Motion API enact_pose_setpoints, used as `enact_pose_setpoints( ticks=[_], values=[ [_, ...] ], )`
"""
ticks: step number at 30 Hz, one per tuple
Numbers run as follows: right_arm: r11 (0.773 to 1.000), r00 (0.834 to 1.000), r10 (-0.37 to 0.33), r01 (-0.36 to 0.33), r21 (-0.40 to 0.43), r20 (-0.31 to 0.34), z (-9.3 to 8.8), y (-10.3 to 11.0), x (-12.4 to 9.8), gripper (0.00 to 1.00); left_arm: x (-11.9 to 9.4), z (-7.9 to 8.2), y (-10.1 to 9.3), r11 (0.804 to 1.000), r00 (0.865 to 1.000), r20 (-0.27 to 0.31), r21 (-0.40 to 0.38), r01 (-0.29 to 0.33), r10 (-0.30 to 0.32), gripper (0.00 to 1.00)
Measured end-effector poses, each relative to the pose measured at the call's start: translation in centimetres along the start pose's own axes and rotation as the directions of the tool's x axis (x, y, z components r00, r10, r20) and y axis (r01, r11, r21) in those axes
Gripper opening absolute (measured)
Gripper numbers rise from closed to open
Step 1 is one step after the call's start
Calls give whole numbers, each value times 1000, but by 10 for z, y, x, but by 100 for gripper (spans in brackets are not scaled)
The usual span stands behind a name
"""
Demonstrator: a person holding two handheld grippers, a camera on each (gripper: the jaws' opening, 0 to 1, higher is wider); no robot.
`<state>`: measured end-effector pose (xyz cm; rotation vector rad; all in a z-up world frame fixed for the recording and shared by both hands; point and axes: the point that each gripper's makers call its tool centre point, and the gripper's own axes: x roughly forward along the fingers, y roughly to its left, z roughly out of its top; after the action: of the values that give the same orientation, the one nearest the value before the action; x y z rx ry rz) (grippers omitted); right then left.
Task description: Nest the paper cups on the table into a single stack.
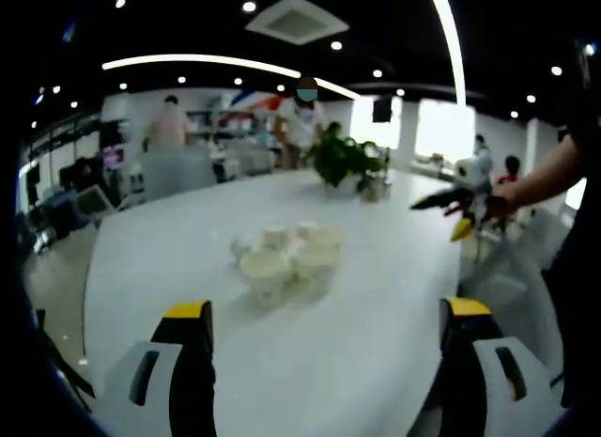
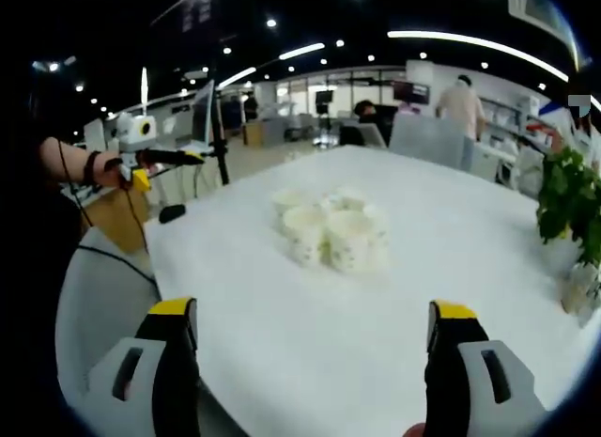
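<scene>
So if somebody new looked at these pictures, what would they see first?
Probably the huddle of white paper cups standing in the middle of the big white table, untouched. Next, the yellow-tipped jaws of the left gripper and right gripper, both spread wide and aimed at the cups. A leafy green plant sits at the table's far end.

**Around the room: plant, people, screens and lights**

A leafy green potted plant [image 1: 346,161] stands at the far end of the white bench [image 1: 282,362]; in the right gripper view the same plant [image 2: 570,204] sits at the right edge. Beyond it, a person in a white top [image 1: 302,122] stands among desks, another in a pale top [image 1: 170,127] further left. A person in a light shirt [image 2: 462,105] stands behind a monitor [image 2: 430,138]. Long strip lights [image 1: 449,33] and round spots cross the dark ceiling
</scene>
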<state>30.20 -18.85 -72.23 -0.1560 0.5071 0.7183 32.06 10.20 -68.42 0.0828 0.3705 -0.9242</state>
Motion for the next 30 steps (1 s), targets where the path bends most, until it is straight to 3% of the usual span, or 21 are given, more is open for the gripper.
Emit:
enact_pose_setpoints(
  ticks=[30],
  values=[
    [1000, 1000, 7, -7, 5, -13, -4, 8, 2, 100, -1, -3, 3, 1000, 1000, 0, -21, 2, -2, 100]
  ],
)
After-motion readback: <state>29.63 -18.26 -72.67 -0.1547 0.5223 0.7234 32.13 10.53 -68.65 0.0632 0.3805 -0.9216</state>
